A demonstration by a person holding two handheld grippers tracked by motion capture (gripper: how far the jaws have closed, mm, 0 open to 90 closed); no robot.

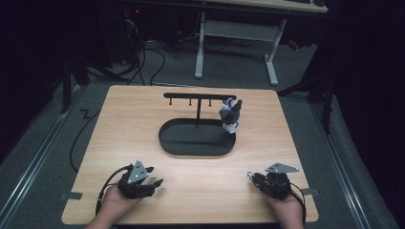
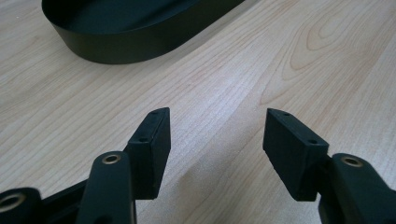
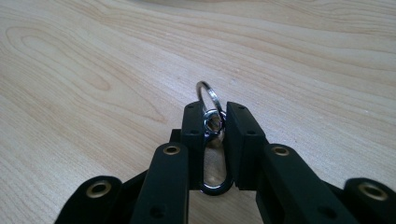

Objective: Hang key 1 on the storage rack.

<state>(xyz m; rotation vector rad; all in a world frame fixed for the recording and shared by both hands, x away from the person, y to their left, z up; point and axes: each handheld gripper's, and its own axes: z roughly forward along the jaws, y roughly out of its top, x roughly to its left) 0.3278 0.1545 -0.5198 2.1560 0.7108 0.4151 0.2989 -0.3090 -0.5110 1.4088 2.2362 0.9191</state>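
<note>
My right gripper (image 3: 215, 111) is shut on a silver metal clasp (image 3: 213, 123); its key ring pokes out past the fingertips and its loop hangs behind the pads. In the high view this gripper (image 1: 251, 177) rests low over the table's front right with the ring glinting at its tip. My left gripper (image 1: 155, 181) lies at the front left, open, and nothing is between its jaws (image 2: 217, 126) but bare wood. A black oval tray (image 1: 165, 143) sits mid-table with a T-shaped hook rack (image 1: 199, 96) rising from it. A small dark and white figure (image 1: 230, 114) hangs at the rack's right end.
The tray's wall (image 2: 116, 44) lies ahead and to the left of the left gripper. The light wooden table (image 1: 119, 124) ends close behind both hands. A white-legged desk (image 1: 234, 33) and cables stand on the floor beyond the far edge.
</note>
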